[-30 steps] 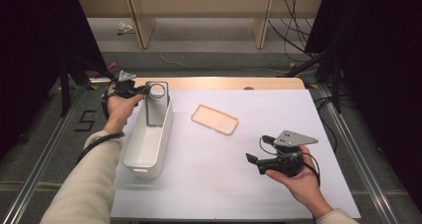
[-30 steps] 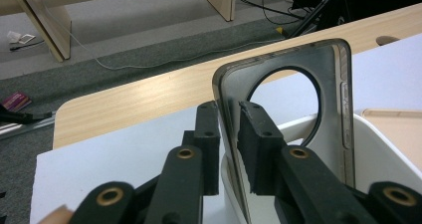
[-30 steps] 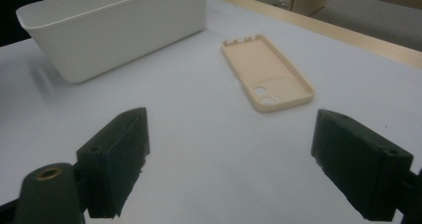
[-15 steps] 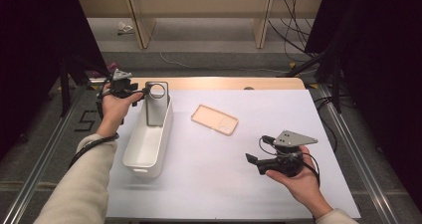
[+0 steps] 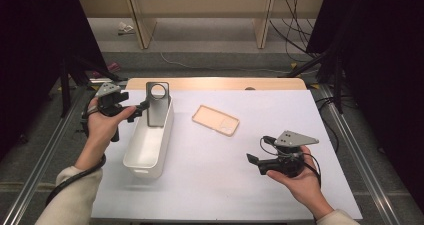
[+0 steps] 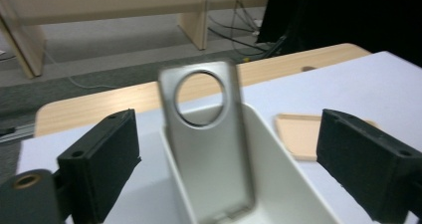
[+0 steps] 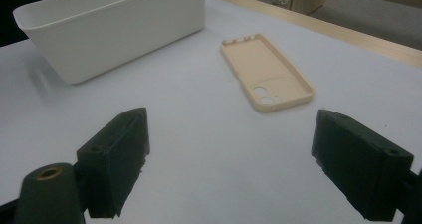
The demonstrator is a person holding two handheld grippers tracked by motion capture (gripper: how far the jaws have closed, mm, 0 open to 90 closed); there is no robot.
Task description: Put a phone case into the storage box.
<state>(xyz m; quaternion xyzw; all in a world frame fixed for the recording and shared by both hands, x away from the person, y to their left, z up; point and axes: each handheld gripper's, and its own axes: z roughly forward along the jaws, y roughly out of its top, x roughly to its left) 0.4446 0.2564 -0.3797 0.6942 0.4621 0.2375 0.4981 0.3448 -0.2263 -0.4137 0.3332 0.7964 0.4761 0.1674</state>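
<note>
While the jaws stand wide: left gripper [image 5: 141, 106] has just been opening, nothing pressed between its pads, just beside the bin's far end.
Grey phone case [image 5: 157, 104]: propped upright inside the white bin [image 5: 141, 157] at its far end, leaning on the end wall; its base looks seated on the bin floor, though the left gripper view [image 6: 214, 157] is blurred.
Right gripper [image 5: 253, 161]: open, empty, well to the right of the bin.
Beige phone case [image 5: 216, 120]: flat on the table [image 5: 300, 110], hollow side up, near the bin's right.
</note>
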